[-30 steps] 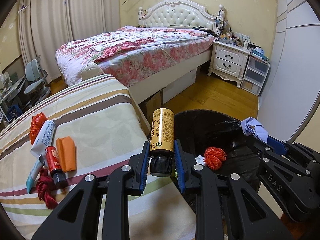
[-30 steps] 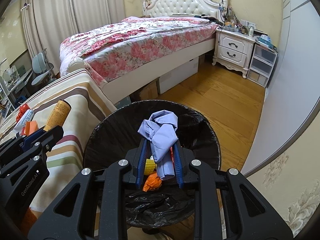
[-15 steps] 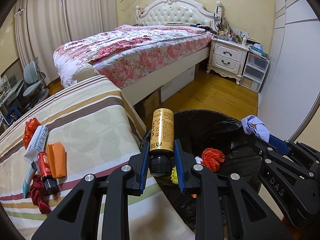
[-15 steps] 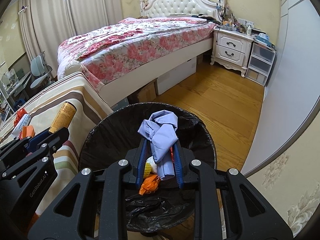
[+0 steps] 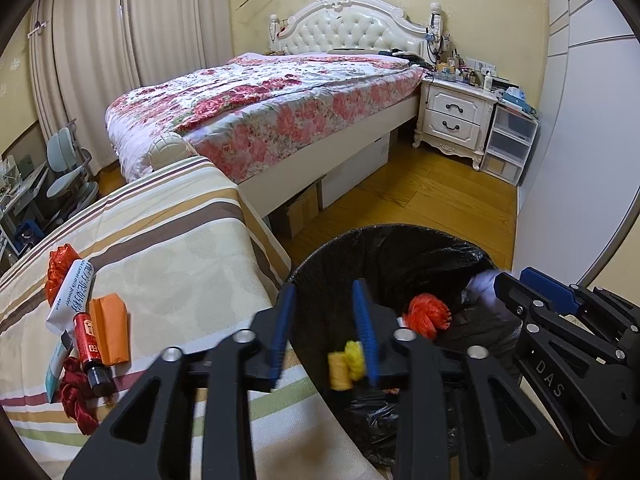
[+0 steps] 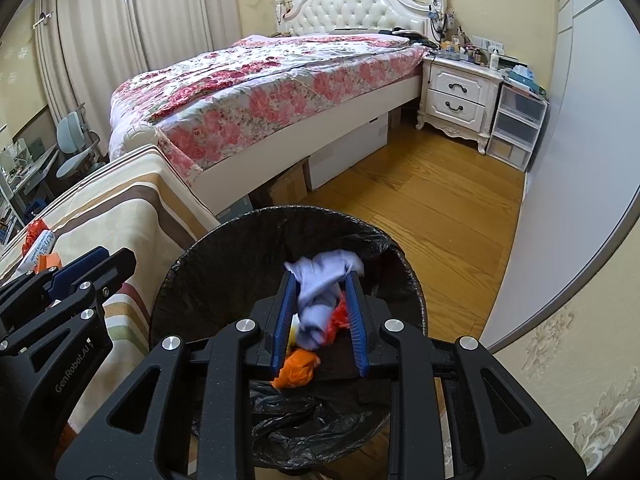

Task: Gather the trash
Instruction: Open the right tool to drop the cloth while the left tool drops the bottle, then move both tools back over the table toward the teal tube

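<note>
Now over one black-lined bin (image 5: 384, 228): left gripper (image 5: 322, 292) opening, nothing between its two blue fingers; right gripper (image 6: 322, 276) also loosening, one pale blue cloth (image 6: 316, 312) blurred between its fingers above the bin's mouth. Inside the bin, one yellow bottle (image 5: 338, 372), one yellow clump (image 5: 354, 358), one red-orange ball (image 5: 426, 314) and one orange wad (image 6: 298, 368). Left on the striped cover (image 5: 180, 240), close together: one white tube (image 5: 72, 292), one red bottle (image 5: 90, 344), one orange packet (image 5: 110, 330), two red ribbon bunches (image 5: 60, 268).
</note>
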The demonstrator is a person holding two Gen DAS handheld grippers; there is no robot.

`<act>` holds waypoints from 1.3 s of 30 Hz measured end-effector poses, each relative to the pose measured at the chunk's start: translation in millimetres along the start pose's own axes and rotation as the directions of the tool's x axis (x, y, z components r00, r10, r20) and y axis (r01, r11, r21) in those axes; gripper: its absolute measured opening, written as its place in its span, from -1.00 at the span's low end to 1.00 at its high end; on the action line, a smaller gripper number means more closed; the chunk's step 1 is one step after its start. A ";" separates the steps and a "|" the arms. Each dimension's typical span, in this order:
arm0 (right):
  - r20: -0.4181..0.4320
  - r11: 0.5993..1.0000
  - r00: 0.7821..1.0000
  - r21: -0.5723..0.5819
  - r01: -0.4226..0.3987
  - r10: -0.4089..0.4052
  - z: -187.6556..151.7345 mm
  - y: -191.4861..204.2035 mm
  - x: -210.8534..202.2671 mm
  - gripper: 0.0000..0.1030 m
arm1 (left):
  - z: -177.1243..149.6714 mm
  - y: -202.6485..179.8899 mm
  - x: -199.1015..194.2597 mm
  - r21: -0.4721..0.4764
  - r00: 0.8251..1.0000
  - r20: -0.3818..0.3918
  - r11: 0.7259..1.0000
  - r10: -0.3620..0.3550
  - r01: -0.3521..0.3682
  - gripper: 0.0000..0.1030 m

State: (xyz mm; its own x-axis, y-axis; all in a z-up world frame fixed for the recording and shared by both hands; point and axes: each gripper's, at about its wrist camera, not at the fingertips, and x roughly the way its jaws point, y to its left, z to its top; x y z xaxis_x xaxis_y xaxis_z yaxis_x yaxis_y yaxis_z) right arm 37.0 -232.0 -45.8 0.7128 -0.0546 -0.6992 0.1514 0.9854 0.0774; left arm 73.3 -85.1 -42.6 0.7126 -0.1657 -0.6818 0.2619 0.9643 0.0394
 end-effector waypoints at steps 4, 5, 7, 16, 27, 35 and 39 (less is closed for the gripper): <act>0.008 1.000 1.000 0.003 0.012 -0.012 0.1 0.3 -1.1 -0.27 | -0.4 1.2 -3.1 -0.002 1.000 0.005 1.000 0.003 -0.003 0.02; 0.007 1.000 1.000 0.004 0.012 -0.012 0.0 0.1 -1.4 -0.27 | -0.3 2.2 -4.4 -0.003 1.000 0.008 1.000 0.004 -0.004 0.09; 0.009 1.000 1.000 0.006 0.014 -0.014 -0.5 0.1 -2.5 -0.26 | 0.0 4.8 -7.7 -0.008 1.000 0.014 1.000 0.007 -0.007 0.13; 0.001 1.000 1.000 -0.008 0.005 -0.005 -2.2 9.0 -5.7 -0.07 | -3.4 28.5 -24.0 -0.026 0.998 0.033 0.999 0.047 -0.046 0.31; -0.024 0.996 0.998 -0.063 -0.059 0.058 -10.7 50.6 -8.9 0.03 | -27.8 89.9 -52.3 -0.098 0.991 0.018 0.987 0.129 -0.127 0.32; -0.043 0.983 0.992 -0.134 -0.126 0.121 -20.0 95.4 -15.0 0.03 | -52.4 139.1 -72.3 -0.156 0.980 -0.006 0.968 0.200 -0.198 0.32; -0.059 0.972 0.987 -0.177 -0.157 0.149 -25.8 119.6 -17.5 0.03 | -64.7 166.0 -75.8 -0.191 0.971 -0.029 0.953 0.235 -0.237 0.32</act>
State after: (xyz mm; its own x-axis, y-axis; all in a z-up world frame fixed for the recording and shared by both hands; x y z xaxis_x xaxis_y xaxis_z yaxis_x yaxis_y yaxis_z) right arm 25.0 -109.0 -42.6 0.6860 0.1021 -0.7204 -0.0862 0.9945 0.0588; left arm 20.7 100.9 -31.6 0.7351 0.0720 -0.6741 -0.0433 0.9973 0.0594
